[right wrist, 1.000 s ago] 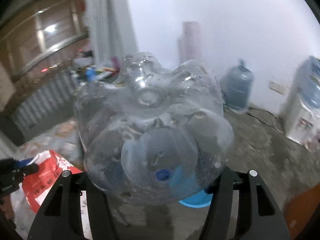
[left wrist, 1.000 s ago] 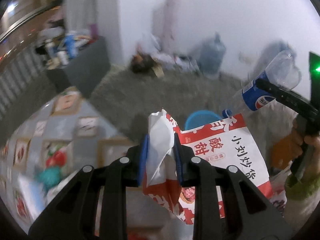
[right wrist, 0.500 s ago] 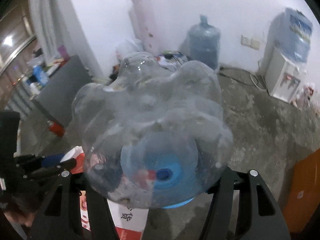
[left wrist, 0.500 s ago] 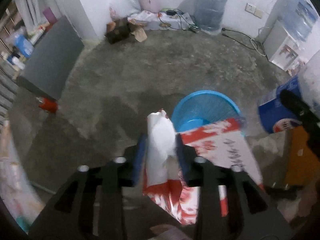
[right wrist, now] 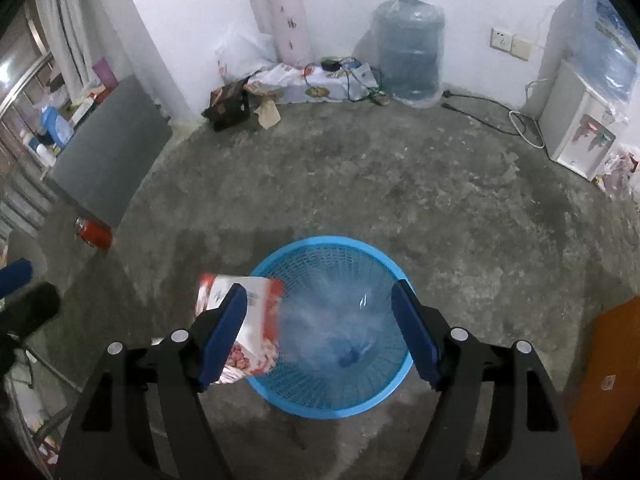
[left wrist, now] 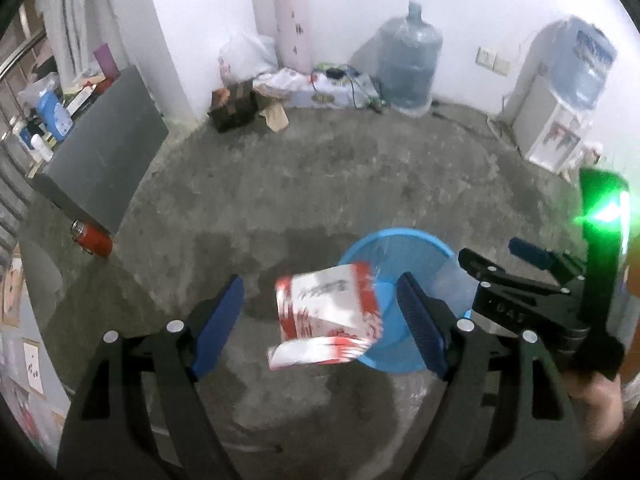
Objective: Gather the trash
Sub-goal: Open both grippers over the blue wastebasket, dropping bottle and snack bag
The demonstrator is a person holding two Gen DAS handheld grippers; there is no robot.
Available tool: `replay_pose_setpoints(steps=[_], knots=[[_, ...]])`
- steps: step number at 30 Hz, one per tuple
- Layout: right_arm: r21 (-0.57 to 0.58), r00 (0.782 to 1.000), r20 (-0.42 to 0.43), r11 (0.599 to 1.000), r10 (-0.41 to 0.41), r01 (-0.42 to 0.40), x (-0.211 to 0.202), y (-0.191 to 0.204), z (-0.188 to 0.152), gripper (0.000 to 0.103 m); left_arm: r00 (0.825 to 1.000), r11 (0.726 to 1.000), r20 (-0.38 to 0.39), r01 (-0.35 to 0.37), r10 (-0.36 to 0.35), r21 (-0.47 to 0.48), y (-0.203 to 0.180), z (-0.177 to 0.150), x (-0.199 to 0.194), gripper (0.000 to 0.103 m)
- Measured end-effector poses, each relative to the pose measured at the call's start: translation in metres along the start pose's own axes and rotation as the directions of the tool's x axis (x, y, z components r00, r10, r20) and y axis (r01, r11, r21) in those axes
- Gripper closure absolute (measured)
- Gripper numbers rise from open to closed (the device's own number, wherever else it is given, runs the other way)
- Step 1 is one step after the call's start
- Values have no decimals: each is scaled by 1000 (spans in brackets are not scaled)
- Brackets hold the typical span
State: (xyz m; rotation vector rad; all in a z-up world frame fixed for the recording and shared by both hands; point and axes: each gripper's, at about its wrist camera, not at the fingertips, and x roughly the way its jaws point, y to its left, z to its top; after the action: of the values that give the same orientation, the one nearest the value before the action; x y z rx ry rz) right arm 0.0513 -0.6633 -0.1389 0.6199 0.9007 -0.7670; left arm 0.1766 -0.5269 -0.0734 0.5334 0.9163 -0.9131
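Observation:
A round blue mesh basket point(right wrist: 276, 264) stands on the concrete floor below both grippers. A red and white snack bag point(left wrist: 328, 312) falls free, blurred, over the basket's left rim point(left wrist: 404, 236); the right wrist view has the bag point(right wrist: 256, 332) there too. A clear plastic bottle point(right wrist: 336, 328) drops blurred into the basket, blue cap down. My left gripper point(left wrist: 320, 320) has its jaws opening, with the loose bag between and below them, untouched. My right gripper point(right wrist: 320, 332) is opening above the basket, its blue pads clear of the bottle. In the left wrist view my right gripper point(left wrist: 504, 260) sits at right.
A red can point(right wrist: 92, 232) lies on the floor at left beside a dark grey board point(right wrist: 108, 152). A large water jug point(right wrist: 408, 52), a water dispenser point(right wrist: 576, 120), cables and bags line the far wall. An orange surface point(right wrist: 608, 380) is at right.
Both grippers came down over the blue basket and opened. The snack bag left the left jaws and the bottle left the right jaws; both are falling toward the basket.

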Motion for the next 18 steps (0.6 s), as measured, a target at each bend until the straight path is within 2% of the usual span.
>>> replay_pose_setpoints(steps=[5,9,14,16,18], knots=[[-16,1000,8,1000,-19,19,-4,0,1,30,1000,999,26,18,-17,-36,10,-1,-23,29],[-3,999,26,1000,21,-21,-17,-2,-6,30,998,999,48,40,-38,-31,20,-4,-52,29],[-40,987,24,986,160,-159,-30,10,-29,30,997,999,64,43,-43,8,48,-15,-111,29],[-61,971,-30,969,237,-239,-25,20,-46,30,997,999,63,46,-47,21,61,-23,-133,29],[-85,944,-105,943,312,-321,-12,37,-66,30,997,999,64,28,-30,39,76,-36,-157,27]])
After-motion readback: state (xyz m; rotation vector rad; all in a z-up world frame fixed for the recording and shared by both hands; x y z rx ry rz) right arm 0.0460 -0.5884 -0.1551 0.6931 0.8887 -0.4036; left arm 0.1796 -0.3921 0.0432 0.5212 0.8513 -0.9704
